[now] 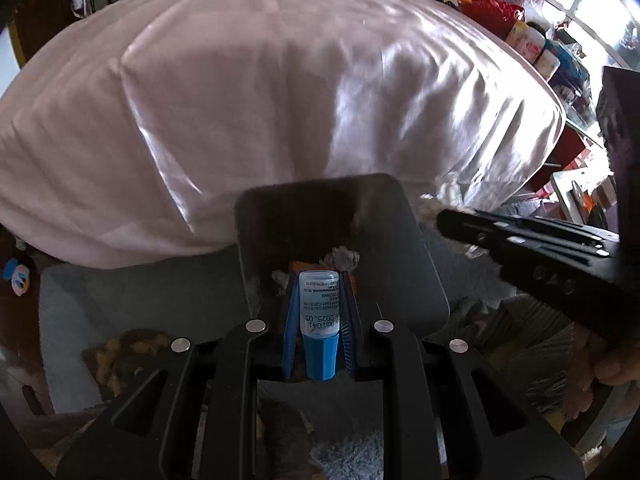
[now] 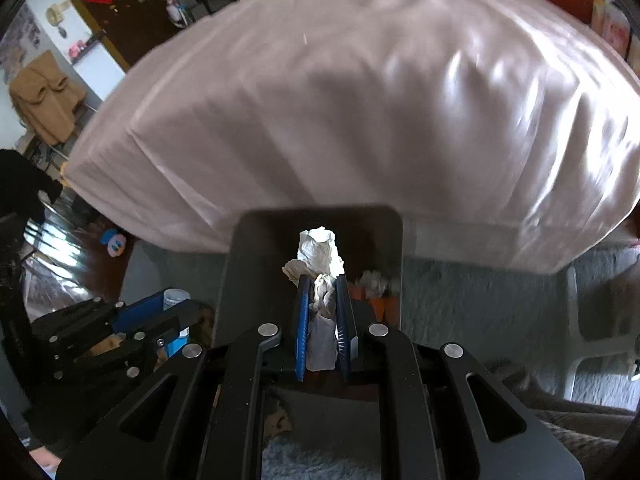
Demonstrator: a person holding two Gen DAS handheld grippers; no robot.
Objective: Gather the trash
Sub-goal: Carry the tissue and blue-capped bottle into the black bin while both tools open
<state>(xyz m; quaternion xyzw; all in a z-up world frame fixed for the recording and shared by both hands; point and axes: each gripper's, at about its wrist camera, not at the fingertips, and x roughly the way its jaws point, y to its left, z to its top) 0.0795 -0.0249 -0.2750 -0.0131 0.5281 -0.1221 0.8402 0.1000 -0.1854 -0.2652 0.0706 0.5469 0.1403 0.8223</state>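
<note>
My left gripper [image 1: 319,280] is shut on a small clear plastic bottle [image 1: 319,306] with a blue cap, held over a dark trash bin [image 1: 404,256]. Crumpled tissue and an orange scrap lie inside the bin. My right gripper [image 2: 320,280] is shut on a crumpled white tissue [image 2: 318,252], also held over the same bin [image 2: 260,264]. The right gripper shows in the left wrist view [image 1: 444,220] at the bin's right rim, with tissue at its tip. The left gripper shows in the right wrist view [image 2: 176,312] to the bin's left, with the bottle [image 2: 174,300] in it.
A bed with a pink-white sheet [image 1: 280,100] rises just behind the bin. Grey fluffy carpet [image 2: 480,300] covers the floor. A cartoon-face slipper [image 2: 114,242] lies left of the bed. A white stool or frame [image 2: 592,332] stands at the right. Cluttered shelves [image 1: 560,52] are at far right.
</note>
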